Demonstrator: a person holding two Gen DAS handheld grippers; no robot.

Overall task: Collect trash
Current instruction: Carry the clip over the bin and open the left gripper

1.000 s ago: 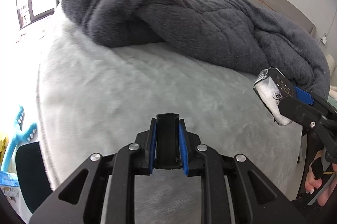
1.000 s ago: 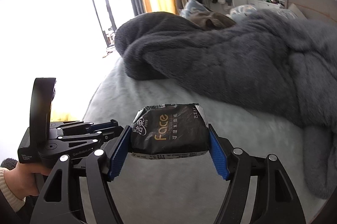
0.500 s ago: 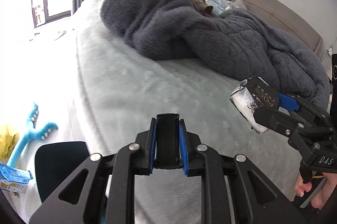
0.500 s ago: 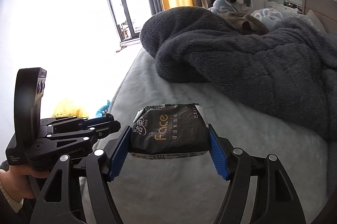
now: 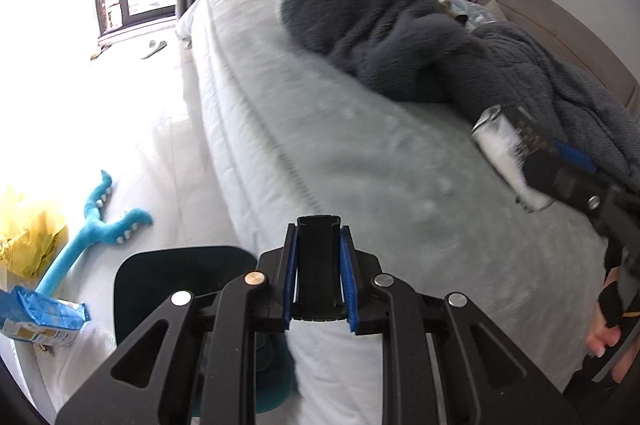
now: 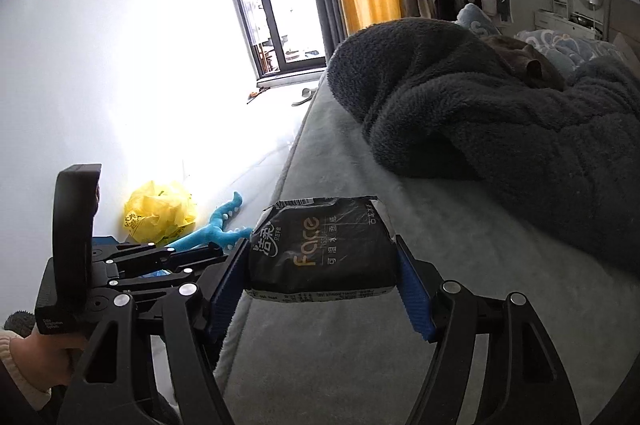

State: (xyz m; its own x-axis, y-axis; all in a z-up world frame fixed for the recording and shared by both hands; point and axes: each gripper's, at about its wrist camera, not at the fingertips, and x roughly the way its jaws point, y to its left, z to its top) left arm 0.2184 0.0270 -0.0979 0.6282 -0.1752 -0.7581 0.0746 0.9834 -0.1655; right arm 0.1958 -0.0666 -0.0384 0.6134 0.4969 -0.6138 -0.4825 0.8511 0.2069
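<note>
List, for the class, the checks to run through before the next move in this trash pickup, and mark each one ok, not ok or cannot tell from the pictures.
1. Right gripper grips the black tissue pack squarely between both blue pads: ok.
2. Tissue pack is lifted off the bed: ok.
3. Left gripper is shut with nothing between its pads, free for another item: ok.
4. Somewhere to drop the pack: a dark bin stands on the floor beside the bed, but its opening is partly hidden: cannot tell.
5. More possible trash in sight: yellow bag and blue packet lie on the floor: not ok, floor not yet cleared.
</note>
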